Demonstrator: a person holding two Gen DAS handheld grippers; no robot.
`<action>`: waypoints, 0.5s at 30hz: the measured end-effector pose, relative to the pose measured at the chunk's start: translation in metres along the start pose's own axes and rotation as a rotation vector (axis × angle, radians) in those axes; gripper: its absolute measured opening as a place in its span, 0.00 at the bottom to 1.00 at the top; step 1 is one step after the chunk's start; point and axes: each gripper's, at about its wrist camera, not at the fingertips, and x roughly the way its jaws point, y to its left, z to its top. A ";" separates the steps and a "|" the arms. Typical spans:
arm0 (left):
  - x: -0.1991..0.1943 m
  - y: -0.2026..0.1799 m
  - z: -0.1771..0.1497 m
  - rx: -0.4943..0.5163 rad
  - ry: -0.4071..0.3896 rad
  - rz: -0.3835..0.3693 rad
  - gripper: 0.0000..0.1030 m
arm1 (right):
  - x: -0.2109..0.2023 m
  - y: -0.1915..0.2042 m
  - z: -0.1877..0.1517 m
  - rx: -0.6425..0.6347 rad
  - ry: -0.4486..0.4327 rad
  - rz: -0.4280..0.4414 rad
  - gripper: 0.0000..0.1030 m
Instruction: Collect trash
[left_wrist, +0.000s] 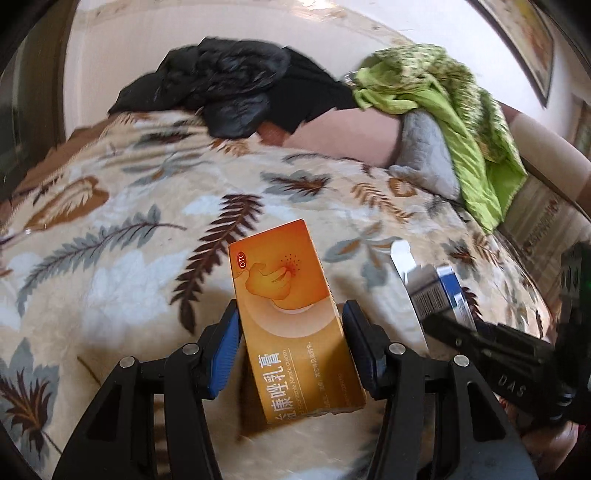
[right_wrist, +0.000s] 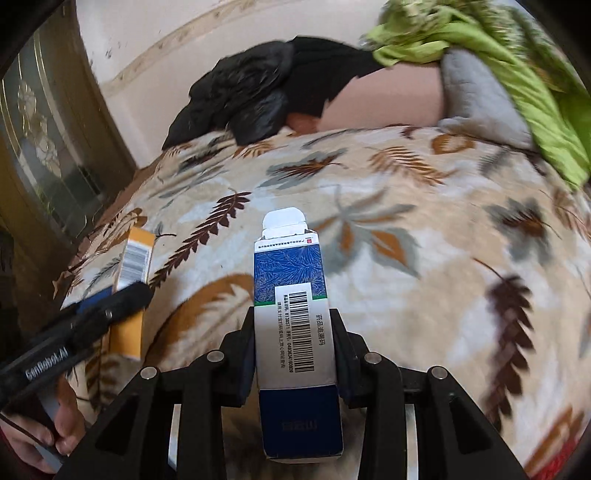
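Left tool (left_wrist: 290, 332) grips orange box (left_wrist: 291, 314), seemingly firmly.

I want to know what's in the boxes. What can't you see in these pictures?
- Orange box, left view: inside hidden, closed; near end behind the left gripper.
- Blue box, right view: flap open, inside still hidden; bottom label blurred.
- Under the black bag: covered in both views.

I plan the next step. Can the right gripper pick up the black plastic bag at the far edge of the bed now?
Probably not yet. The right gripper is already shut on the blue box, so its jaws are occupied. Otherwise the blanket up to the black bag looks unobstructed.
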 end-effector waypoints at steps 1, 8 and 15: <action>-0.004 -0.008 -0.002 0.019 -0.005 -0.002 0.52 | -0.007 -0.006 -0.005 0.029 -0.013 0.002 0.37; -0.015 -0.044 -0.013 0.094 -0.011 -0.016 0.52 | -0.023 -0.019 -0.017 0.087 -0.032 -0.006 0.37; -0.010 -0.062 -0.019 0.127 0.023 -0.024 0.52 | -0.028 -0.037 -0.022 0.156 -0.028 0.005 0.37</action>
